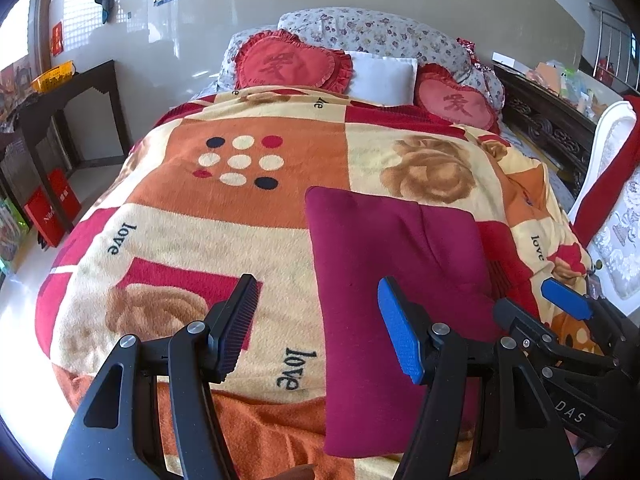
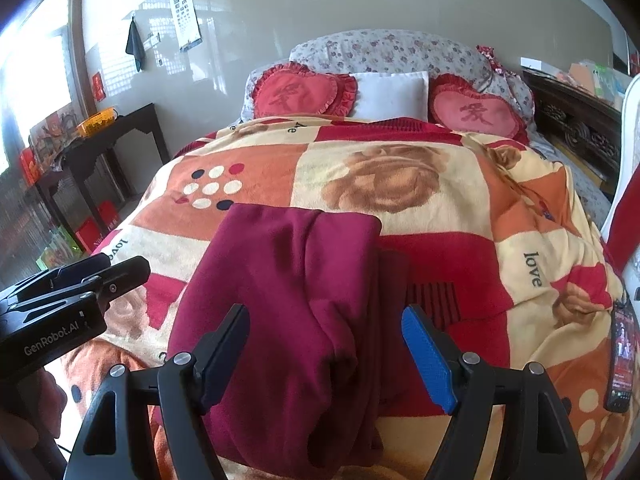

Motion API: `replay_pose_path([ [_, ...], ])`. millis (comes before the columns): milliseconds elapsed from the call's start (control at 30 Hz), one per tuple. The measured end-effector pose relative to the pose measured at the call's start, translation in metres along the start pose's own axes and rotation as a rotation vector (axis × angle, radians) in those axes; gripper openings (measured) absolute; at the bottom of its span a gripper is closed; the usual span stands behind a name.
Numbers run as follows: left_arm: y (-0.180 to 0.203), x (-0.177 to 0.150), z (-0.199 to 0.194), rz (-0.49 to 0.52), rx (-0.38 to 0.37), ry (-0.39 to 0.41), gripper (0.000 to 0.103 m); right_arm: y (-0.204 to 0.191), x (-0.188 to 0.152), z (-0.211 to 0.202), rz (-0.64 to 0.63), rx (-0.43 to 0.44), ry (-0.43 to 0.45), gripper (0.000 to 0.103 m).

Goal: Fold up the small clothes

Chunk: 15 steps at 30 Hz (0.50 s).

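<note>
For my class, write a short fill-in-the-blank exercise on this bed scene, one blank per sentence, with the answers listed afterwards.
1. The folded garment lying on the blanket is dark ____ in colour.
2. The word printed repeatedly on the blanket is "____".
3. Between the two red heart-shaped cushions sits a plain ____ pillow.
4. The jaws of the left gripper and the right gripper both stand ____, gripping nothing.

Answers: red; love; white; open
</note>
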<state>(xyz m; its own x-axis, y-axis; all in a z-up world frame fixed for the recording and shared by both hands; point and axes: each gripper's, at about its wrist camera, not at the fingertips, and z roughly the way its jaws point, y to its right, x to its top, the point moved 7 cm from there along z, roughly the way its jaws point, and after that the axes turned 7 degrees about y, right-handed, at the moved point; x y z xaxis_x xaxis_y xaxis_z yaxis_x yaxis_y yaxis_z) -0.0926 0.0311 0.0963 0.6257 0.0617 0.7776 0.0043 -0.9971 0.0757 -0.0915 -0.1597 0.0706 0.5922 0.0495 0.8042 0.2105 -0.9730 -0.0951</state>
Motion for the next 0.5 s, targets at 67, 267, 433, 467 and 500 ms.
replay_pose_path([
  [67, 0.001, -0.001, 0.001, 0.003, 0.0, -0.002, 0.063, 0.0, 0.0, 0.001, 0.0, -0.002, -0.003, 0.076],
  [267, 0.001, -0.004, 0.006, 0.005, 0.002, -0.016, 0.063, 0.001, -0.001, 0.006, 0.001, -0.01, -0.011, 0.076],
  [433, 0.001, -0.007, 0.01, 0.001, 0.0, -0.026, 0.063, 0.0, -0.001, 0.009, -0.003, -0.013, -0.019, 0.076],
  [467, 0.001, -0.007, 0.01, 0.001, -0.001, -0.028, 0.063, -0.001, -0.002, 0.01, -0.006, -0.014, -0.021, 0.076],
  [500, 0.001, -0.007, 0.011, 0.001, -0.001, -0.029, 0.063, -0.001, -0.002, 0.01, -0.007, -0.013, -0.023, 0.076],
])
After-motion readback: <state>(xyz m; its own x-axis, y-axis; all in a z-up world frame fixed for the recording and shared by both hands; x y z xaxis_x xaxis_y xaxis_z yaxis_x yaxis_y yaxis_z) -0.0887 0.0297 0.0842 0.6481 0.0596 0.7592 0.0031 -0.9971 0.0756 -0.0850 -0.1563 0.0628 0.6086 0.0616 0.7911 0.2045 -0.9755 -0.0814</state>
